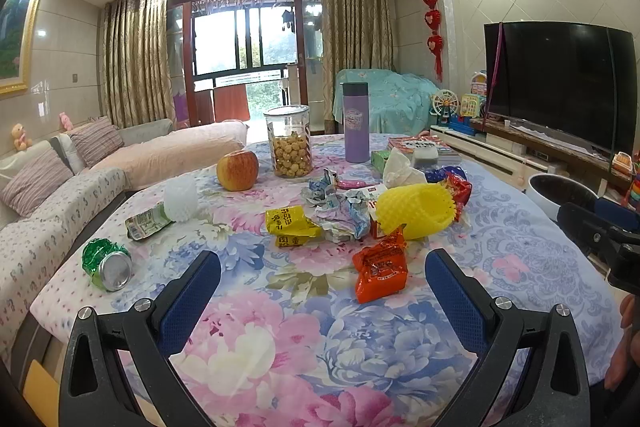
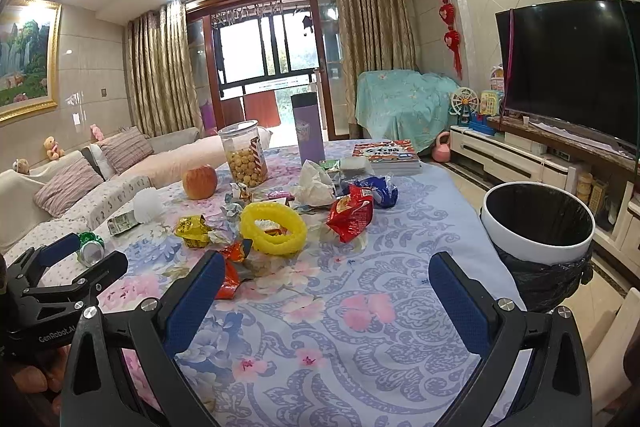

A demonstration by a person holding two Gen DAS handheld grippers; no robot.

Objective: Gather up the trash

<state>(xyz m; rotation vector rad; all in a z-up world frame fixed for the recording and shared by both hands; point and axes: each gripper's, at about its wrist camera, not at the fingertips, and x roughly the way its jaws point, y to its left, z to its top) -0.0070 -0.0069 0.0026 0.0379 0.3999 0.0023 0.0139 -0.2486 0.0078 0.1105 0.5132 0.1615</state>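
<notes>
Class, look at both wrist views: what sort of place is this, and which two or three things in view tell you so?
Most likely a home living room. A long cushioned sofa runs along one wall, a large television stands on a low cabinet opposite, and curtains frame a balcony door. The floral tablecloth littered with snack wrappers suggests everyday household use.

Left gripper [image 1: 322, 281] open above floral tablecloth [image 1: 500, 247]; orange wrapper [image 1: 380, 273] between fingers, yellow foam net [image 1: 416, 209] just behind wrapper.
</notes>
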